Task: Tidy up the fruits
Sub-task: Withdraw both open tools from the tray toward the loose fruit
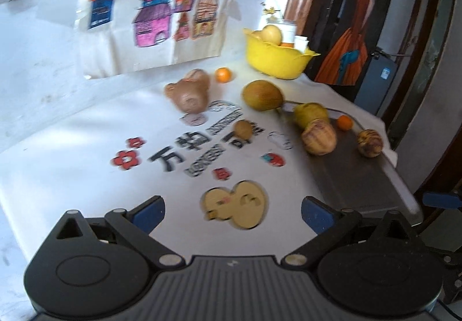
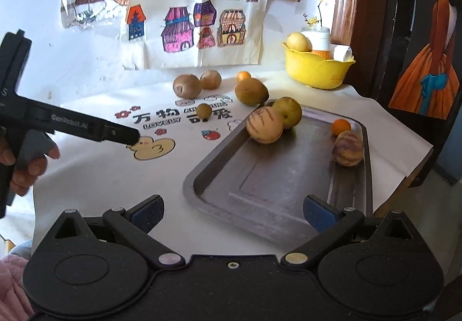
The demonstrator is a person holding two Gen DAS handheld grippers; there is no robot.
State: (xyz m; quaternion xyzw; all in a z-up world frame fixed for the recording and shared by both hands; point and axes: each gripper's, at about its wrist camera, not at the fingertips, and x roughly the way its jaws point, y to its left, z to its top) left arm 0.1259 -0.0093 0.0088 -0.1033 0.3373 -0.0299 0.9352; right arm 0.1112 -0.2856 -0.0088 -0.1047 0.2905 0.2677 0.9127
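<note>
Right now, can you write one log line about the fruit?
left tool: open, empty | right tool: open, empty | tray: four fruits | yellow bowl: some fruit | cloth: five fruits loose

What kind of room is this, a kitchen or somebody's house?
Probably a room in somebody's home. Children's drawings are taped to the wall, fruit lies on a cartoon tablecloth, and a yellow bowl sits in the corner.

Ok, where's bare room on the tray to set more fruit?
The near half of the tray is bare. Its far end is crowded: two striped melons, a yellow-green fruit and a small orange.
</note>
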